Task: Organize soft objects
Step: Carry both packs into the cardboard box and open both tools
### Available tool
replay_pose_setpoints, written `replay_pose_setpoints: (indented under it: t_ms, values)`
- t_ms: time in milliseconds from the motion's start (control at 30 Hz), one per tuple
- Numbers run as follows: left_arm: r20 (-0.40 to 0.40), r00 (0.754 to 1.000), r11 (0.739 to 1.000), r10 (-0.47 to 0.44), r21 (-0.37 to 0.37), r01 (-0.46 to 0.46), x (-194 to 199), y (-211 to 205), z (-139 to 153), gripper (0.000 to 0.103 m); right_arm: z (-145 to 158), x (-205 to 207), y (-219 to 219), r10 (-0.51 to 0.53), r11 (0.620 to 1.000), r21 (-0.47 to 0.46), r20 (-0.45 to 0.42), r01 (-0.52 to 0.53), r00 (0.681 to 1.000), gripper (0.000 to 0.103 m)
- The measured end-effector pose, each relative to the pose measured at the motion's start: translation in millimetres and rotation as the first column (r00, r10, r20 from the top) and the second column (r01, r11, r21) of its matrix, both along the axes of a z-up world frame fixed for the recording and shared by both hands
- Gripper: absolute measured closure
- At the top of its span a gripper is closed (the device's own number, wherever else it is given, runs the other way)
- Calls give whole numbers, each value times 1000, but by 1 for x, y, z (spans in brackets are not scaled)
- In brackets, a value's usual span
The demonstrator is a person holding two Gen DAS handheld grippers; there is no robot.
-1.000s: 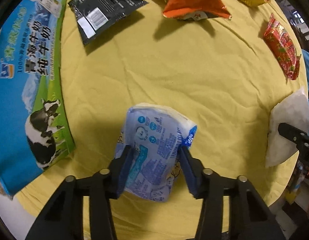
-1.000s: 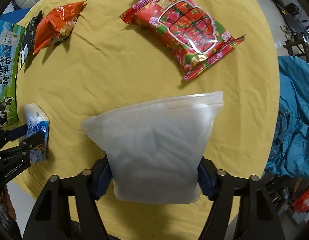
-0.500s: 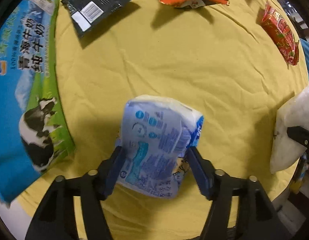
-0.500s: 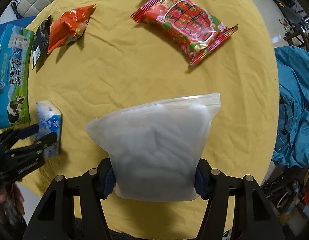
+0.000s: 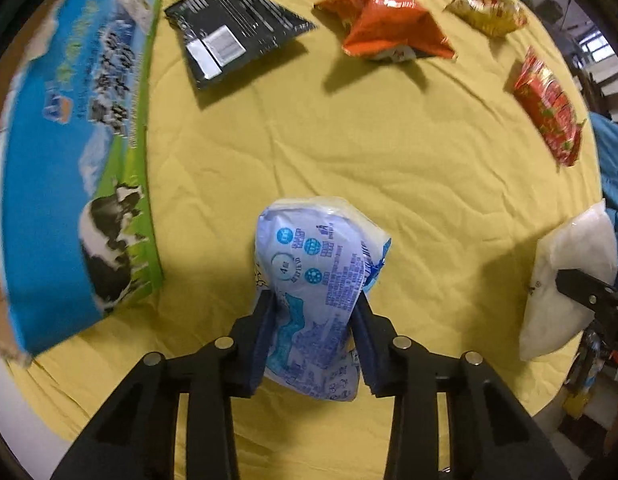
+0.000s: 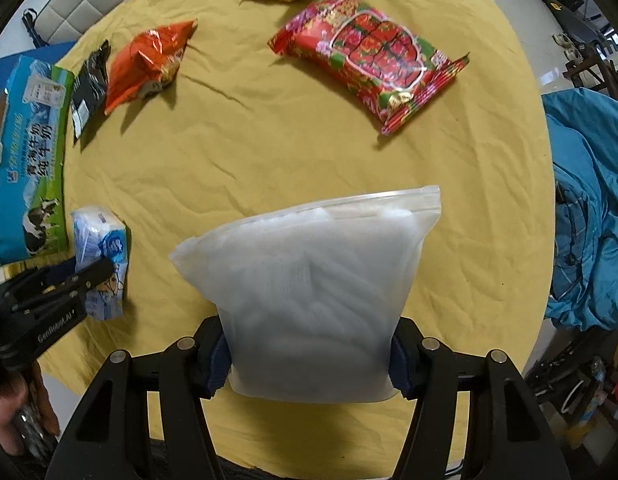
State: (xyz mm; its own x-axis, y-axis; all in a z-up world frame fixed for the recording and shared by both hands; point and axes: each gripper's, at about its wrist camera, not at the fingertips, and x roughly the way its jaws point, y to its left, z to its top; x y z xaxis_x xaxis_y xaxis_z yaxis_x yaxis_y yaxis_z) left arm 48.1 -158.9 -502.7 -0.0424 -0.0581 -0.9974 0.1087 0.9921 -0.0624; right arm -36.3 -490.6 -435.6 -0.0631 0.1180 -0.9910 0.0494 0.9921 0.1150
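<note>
Squeezing the blue tissue pack [image 5: 315, 304] at its lower half, the left gripper [image 5: 314, 338] has its pads pressed in so the soft wrap narrows between them, probably to keep it from slipping. The right gripper [image 6: 309, 354] clamps the frosted zip bag [image 6: 309, 292] by its bottom. Both hang over the yellow cloth [image 5: 349, 152], near the milk carton box [image 5: 65, 160], perhaps the collecting place. Snack packets lie farther off.

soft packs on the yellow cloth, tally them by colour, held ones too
Blue-and-white plastic tissue pack, in the left claw: 1
Frosted white zip bag, in the right claw: 1
Black foil pouch: 1
Orange foil snack bag: 1
Yellow snack bag: 1
Red floral plastic pack: 1
Total: 6
</note>
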Motion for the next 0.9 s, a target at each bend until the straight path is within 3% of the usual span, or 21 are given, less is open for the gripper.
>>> replay_pose_setpoints:
  t_ms: [267,300,367,467,633,900]
  values:
    - [137,990,997,35,-72,-25,-16,27,49,69,27,-2,-7,-37,999,39,56,35,998,38]
    - [159,987,997,36,-72,-25,-15,31,66,69,38,-6,-13,-43,998,50,64,40,997,38]
    - [204,978,996,39,-82,-22,-10,32,126,69,50,8,-14,-50,996,76,84,44,995,38]
    - [273,961,996,44,-84,-22,-6,39,174,69,93,-2,-11,-50,993,109,128,36,991,38]
    - [340,937,994,74,-103,-41,11,58,210,69,138,23,42,-35,990,142,196,7,980,38]
    - [409,904,990,123,-120,-80,34,136,258,69,161,99,190,-6,983,179,295,-49,955,38]
